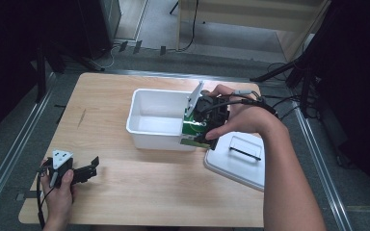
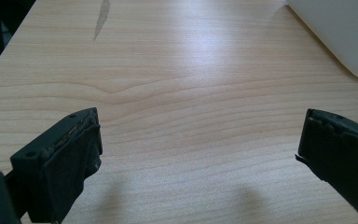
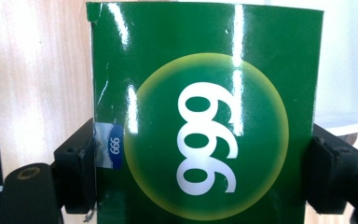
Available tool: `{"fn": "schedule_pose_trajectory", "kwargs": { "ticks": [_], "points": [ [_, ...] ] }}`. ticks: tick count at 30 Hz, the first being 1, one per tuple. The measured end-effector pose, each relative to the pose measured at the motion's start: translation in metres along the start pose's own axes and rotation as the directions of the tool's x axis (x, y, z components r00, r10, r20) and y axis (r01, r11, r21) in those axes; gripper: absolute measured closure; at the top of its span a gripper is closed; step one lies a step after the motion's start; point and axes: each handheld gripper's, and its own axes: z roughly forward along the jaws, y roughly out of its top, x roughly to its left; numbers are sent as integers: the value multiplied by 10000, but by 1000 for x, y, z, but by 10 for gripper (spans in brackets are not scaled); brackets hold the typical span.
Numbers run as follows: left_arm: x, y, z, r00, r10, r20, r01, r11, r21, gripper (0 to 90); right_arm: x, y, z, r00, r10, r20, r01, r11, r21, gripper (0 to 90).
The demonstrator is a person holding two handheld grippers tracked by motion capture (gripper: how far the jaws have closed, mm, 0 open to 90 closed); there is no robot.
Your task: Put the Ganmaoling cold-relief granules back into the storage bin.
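Note:
A glossy green box (image 3: 205, 116) with a yellow-ringed disc and white digits "999" sits between the jaws of my right gripper (image 3: 203, 163), which is shut on its two sides. In the high view the same green box (image 1: 192, 130) hangs at the right-hand wall of the white bin (image 1: 147, 132), with my right gripper (image 1: 207, 126) wrapped around it. My left gripper (image 1: 87, 169) rests low at the table's near left corner. Its jaws stand wide apart over bare wood, and my left gripper (image 2: 200, 154) has nothing between them.
A white lid (image 1: 236, 156) with a dark handle lies right of the bin, near the table's right edge. A corner of the white bin (image 2: 340, 32) shows at the upper right of the left gripper view. Dark stands and cables ring the table.

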Motion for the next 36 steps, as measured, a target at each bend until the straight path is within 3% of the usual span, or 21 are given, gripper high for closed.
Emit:
{"fn": "schedule_pose_trajectory", "kwargs": {
  "ticks": [9, 24, 36],
  "points": [
    [-1, 0, 0, 10000, 97, -4, -97, 10000, -25, 2, -12, 6, 1, 9999, -36, 164, 33, 9998, 178, 163],
    [-1, 0, 0, 9999, 141, 24, -141, 9999, 6, 2, -29, 14, 4, 9984, -210, 519, 216, 9997, -126, 164],
    [-1, 0, 0, 9999, 144, 40, -144, 9999, 6, 2, -45, 25, 13, 9955, -570, 756, 548, 9980, 299, 163]
  ]
}}
